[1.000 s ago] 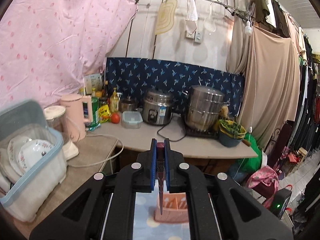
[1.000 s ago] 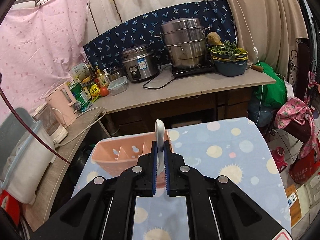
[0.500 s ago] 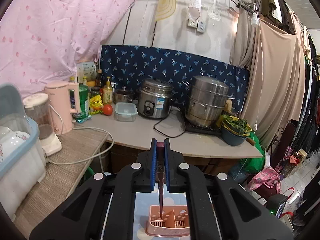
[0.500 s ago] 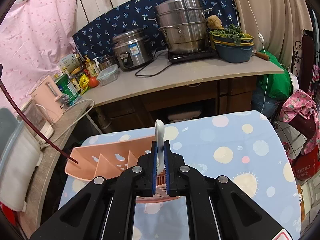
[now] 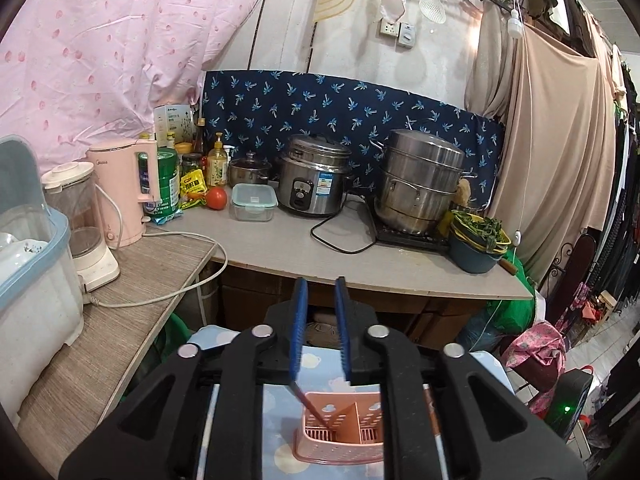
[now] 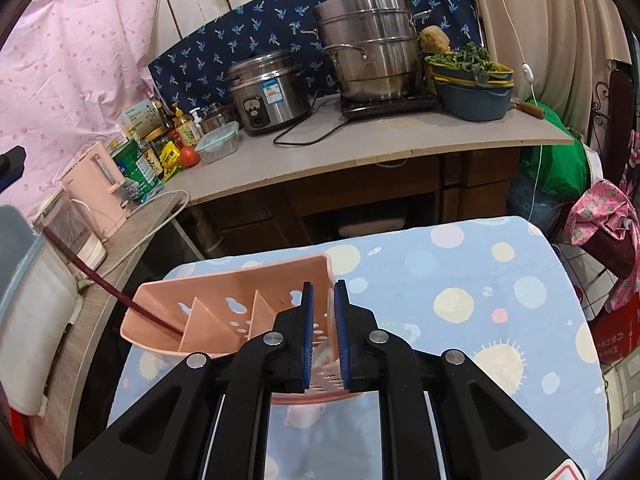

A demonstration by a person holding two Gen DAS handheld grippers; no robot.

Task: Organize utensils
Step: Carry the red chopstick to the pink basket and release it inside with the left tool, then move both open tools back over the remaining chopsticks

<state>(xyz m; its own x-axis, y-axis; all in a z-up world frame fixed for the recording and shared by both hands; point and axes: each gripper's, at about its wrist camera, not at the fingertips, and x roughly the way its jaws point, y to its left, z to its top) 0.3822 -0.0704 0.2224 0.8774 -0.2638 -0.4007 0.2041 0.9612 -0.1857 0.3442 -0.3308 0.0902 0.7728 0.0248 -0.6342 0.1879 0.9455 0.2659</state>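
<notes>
Both tongs have just let go: left tongs [image 5: 320,320] dropped the red chopstick [image 6: 120,300], right tongs [image 6: 323,320] the white spoon [image 6: 330,308]. Lift straight up, toward 12 o'clock, without bumping the pink holder [image 6: 240,292].

No wording reads clearly: the rice cooker [image 5: 311,178] beyond the jaws wears a blue-and-white label, the pink kettle [image 5: 124,192] a faint logo, both illegible.

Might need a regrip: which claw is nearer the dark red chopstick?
Left. Both just opened: left claw directly above the chopstick, not gripping it; right claw around a white spoon at the caddy's opposite end.
</notes>
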